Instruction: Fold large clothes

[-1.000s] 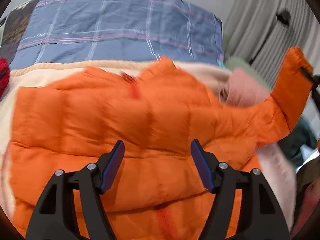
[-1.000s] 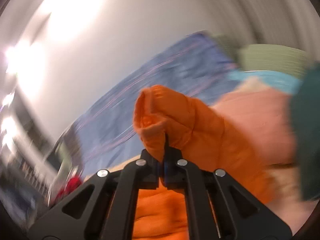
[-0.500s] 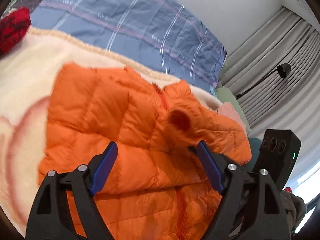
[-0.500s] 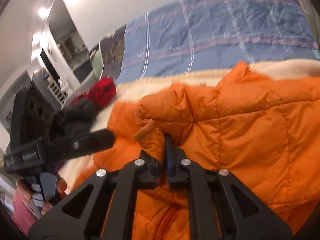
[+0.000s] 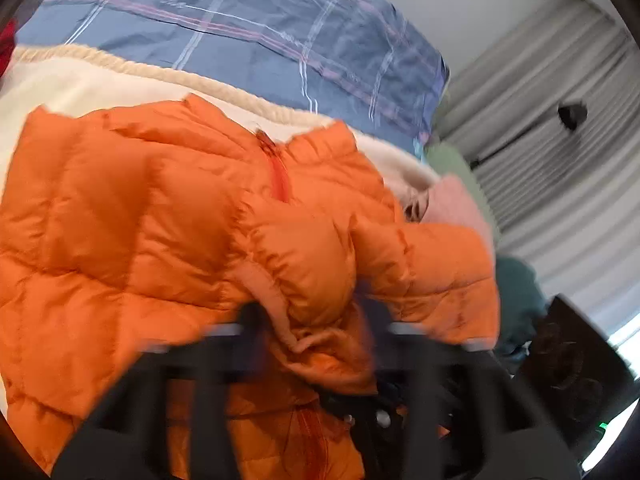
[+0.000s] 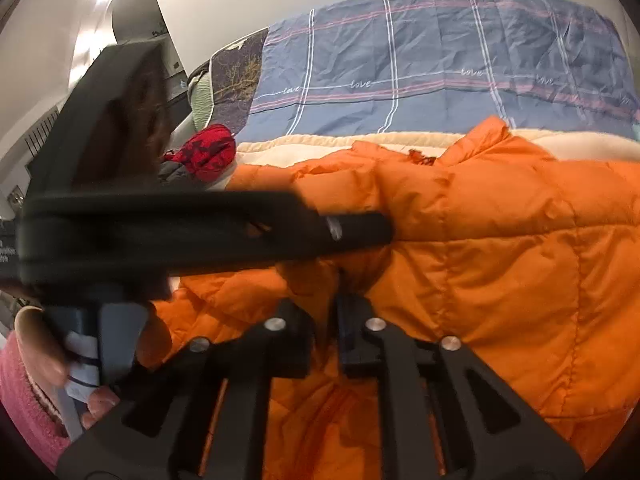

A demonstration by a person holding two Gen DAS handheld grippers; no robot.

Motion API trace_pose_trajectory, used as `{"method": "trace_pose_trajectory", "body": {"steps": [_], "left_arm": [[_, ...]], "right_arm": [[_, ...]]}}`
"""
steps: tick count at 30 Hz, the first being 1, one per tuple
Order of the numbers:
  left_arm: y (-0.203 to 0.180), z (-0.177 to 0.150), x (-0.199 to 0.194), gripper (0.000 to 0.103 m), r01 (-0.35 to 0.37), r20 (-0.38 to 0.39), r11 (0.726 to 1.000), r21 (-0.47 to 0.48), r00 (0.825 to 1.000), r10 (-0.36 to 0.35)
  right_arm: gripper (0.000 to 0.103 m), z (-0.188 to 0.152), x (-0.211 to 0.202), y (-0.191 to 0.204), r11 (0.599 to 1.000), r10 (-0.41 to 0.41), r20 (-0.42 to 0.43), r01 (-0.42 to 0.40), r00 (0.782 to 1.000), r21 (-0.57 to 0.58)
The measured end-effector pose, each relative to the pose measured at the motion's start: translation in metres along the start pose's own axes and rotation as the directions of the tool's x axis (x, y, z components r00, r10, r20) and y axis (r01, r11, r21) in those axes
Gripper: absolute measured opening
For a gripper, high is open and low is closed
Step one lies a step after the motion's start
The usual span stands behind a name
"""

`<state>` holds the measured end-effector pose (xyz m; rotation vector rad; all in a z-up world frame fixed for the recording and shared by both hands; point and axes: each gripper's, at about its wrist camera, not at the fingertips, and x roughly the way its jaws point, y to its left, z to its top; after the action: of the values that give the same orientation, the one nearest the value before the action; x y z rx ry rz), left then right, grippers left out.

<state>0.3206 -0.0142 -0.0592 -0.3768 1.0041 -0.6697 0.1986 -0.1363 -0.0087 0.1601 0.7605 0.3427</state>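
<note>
While it lies on the bed point(image 5: 240, 20), I grab the jacket point(image 5: 120, 220).
Left jaws just closed, pinching its sleeve point(image 5: 312, 264); right jaws just opened slightly.

Orange quilted puffer jacket point(image 5: 160, 220), seen also from the right wrist point(image 6: 500, 248). The garment lies front-up and spread across a bed, its collar toward the far edge and its hem toward the cameras. An orange zipper point(image 5: 280, 176) runs down the centre of the front, closed at the collar. One sleeve point(image 5: 320, 264) is folded inward across the chest, its cuff bunched in soft folds near the middle of the front. The shell is glossy, stitched in padded rectangular panels, lightly creased.
</note>
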Motion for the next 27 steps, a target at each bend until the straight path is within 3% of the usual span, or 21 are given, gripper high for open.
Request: {"method": "trace_pose_trajectory", "body": {"steps": [1,3,6,8,11,14,15,17,19,21,23,25,26,27], "left_arm": [[-0.002,0.0,-0.001,0.014,-0.004,0.007,1.0,0.012,1.0,0.003],[-0.012,0.008,-0.012,0.012,-0.012,0.042,0.999,0.042,0.999,0.01],[-0.023,0.024,-0.031,0.012,0.003,0.104,0.999,0.042,0.995,-0.008],[-0.032,0.036,-0.049,0.012,0.002,0.141,0.998,0.062,0.99,-0.011],[-0.041,0.05,-0.077,0.012,-0.044,0.195,0.994,0.096,0.98,0.025],[-0.035,0.054,-0.103,0.012,-0.141,0.221,0.983,0.119,0.969,0.112],[-0.028,0.054,-0.11,0.012,-0.193,0.228,0.974,0.117,0.96,0.163],[-0.012,0.056,-0.119,0.012,-0.274,0.226,0.957,0.1,0.943,0.246],[0.014,0.055,-0.118,0.013,-0.37,0.205,0.926,0.075,0.915,0.349],[0.039,0.05,-0.102,0.016,-0.448,0.158,0.892,0.068,0.887,0.433],[0.071,0.039,-0.072,0.021,-0.539,0.083,0.839,0.075,0.842,0.534],[0.089,0.028,-0.052,0.034,-0.594,0.049,0.798,0.101,0.804,0.592],[0.093,0.022,-0.046,0.036,-0.615,0.05,0.78,0.12,0.788,0.614],[0.093,0.02,-0.044,0.038,-0.624,0.056,0.77,0.133,0.78,0.623]], "right_arm": [[0.017,-0.002,-0.004,-0.002,1.0,-0.002,0.003,0.002,1.0,-0.005],[0.044,-0.005,-0.017,-0.007,0.999,0.034,0.027,-0.034,0.999,-0.011],[0.043,-0.011,-0.037,-0.014,0.995,0.078,0.043,-0.075,0.996,-0.068],[0.038,-0.012,-0.044,-0.021,0.996,0.022,0.028,-0.019,0.999,-0.086],[0.038,-0.016,-0.052,-0.051,0.99,-0.138,0.027,0.139,0.99,-0.017],[0.037,-0.026,-0.058,-0.09,0.943,-0.318,-0.015,0.318,0.948,0.097],[0.026,-0.032,-0.06,-0.112,0.916,-0.359,-0.05,0.363,0.932,0.173],[0.018,-0.043,-0.057,-0.141,0.902,-0.3,-0.111,0.319,0.948,0.291],[0.018,-0.052,-0.051,-0.157,0.897,-0.225,-0.139,0.26,0.964,0.358],[0.019,-0.051,-0.048,-0.151,0.905,-0.244,-0.135,0.276,0.96,0.323],[0.02,-0.05,-0.045,-0.139,0.913,-0.281,-0.14,0.31,0.949,0.266],[0.02,-0.051,-0.046,-0.127,0.919,-0.304,-0.142,0.33,0.942,0.216],[0.022,-0.049,-0.047,-0.125,0.923,-0.303,-0.142,0.327,0.942,0.201],[0.023,-0.049,-0.049,-0.125,0.929,-0.296,-0.145,0.32,0.944,0.188]]}}
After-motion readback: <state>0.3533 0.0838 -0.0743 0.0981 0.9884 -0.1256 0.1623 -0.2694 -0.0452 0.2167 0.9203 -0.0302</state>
